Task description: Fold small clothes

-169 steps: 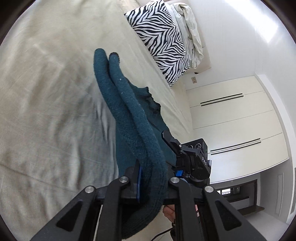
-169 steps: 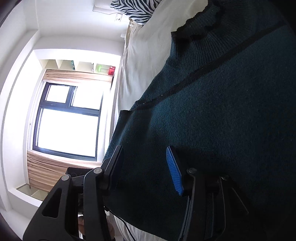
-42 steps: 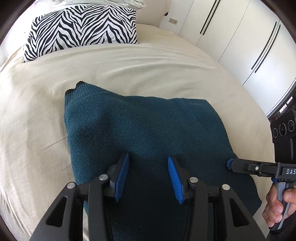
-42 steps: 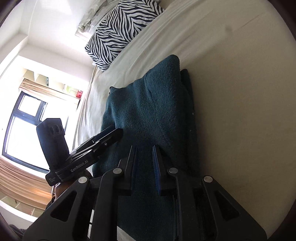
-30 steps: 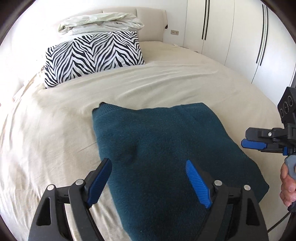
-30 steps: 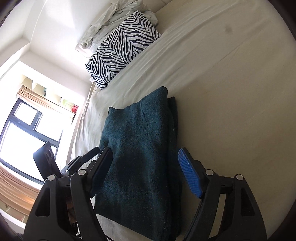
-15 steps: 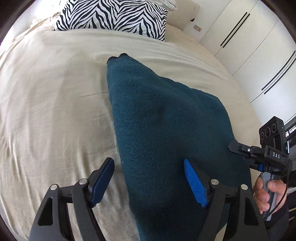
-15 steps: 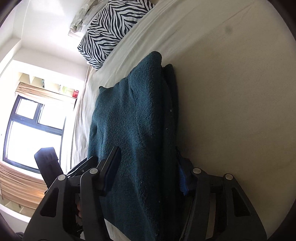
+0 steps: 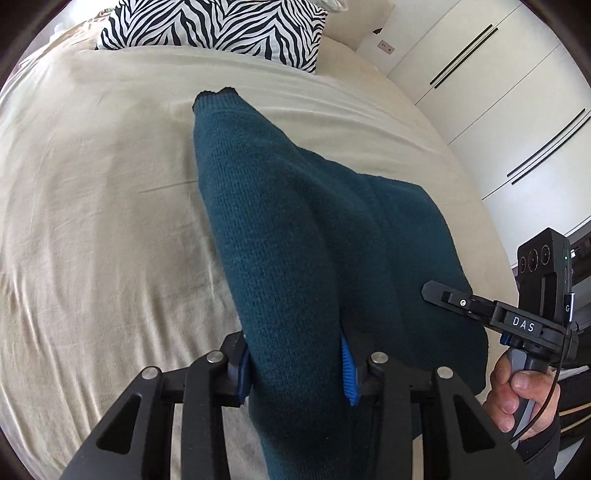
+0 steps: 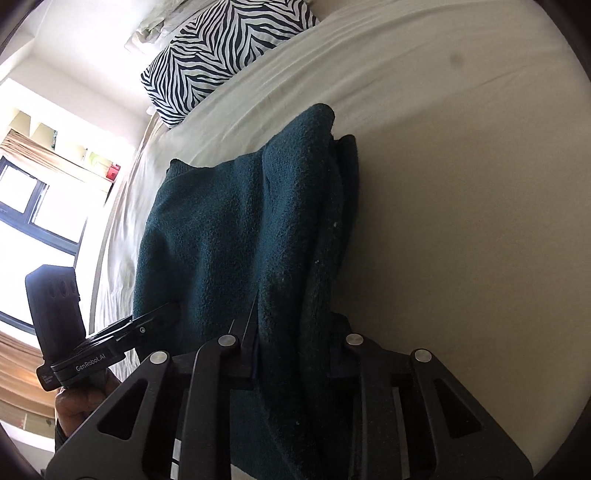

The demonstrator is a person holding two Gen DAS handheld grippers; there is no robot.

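On the cream bed sheet (image 9: pixel 92 221), well short of the zebra pillow (image 9: pixel 221 26), your folded teal knit sweater (image 9: pixel 295 229) lies as a thick, soft stack that looks fairly light but floppy, likely to sag and let its layers slide apart wherever you leave it unsupported. Your left gripper (image 9: pixel 295 365) is clamped on the near left edge of the stack and your right gripper (image 10: pixel 291 354) is pinched on the near right edge, where several layers bunch together. Take every layer deep between the pads at both near corners, since the fuzzy knit should grip well.
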